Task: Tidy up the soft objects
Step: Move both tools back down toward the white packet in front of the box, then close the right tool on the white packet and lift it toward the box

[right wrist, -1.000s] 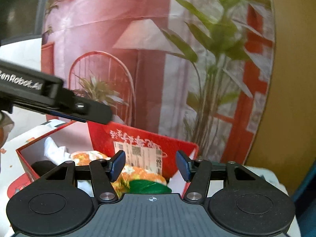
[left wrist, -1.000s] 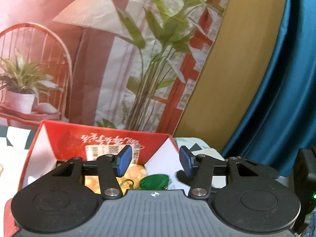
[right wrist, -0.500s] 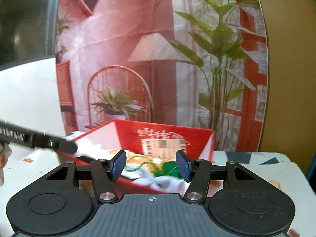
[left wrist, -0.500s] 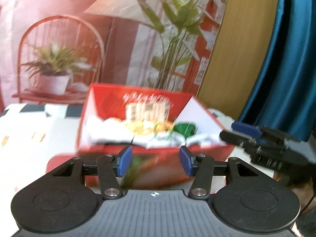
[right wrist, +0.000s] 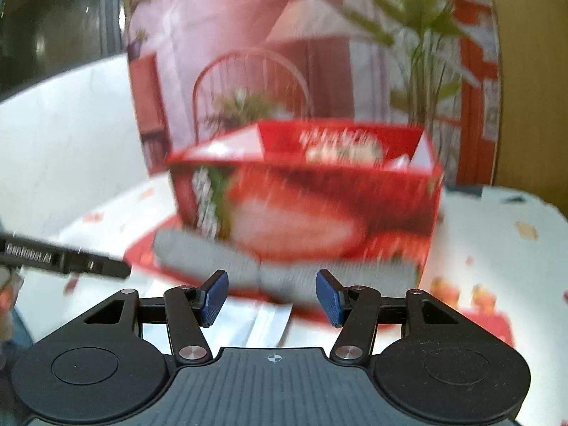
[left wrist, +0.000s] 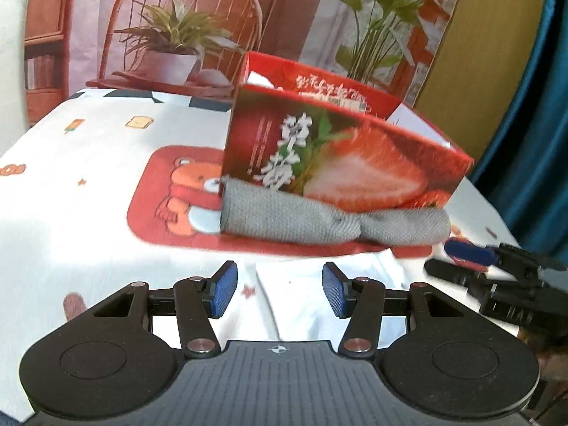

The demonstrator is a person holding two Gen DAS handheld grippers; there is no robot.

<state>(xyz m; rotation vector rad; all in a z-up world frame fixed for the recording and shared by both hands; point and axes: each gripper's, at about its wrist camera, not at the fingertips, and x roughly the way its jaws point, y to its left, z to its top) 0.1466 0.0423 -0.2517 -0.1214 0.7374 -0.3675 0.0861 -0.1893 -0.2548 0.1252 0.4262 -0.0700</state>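
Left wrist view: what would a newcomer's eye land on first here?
The red strawberry box standing mid-table, open at the top. Next, the grey sock lying along its front on the red bear mat. Both the left gripper and right gripper hang open and empty before them.

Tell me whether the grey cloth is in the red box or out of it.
Out. The grey cloth lies rolled on the table against the front wall of the red box.
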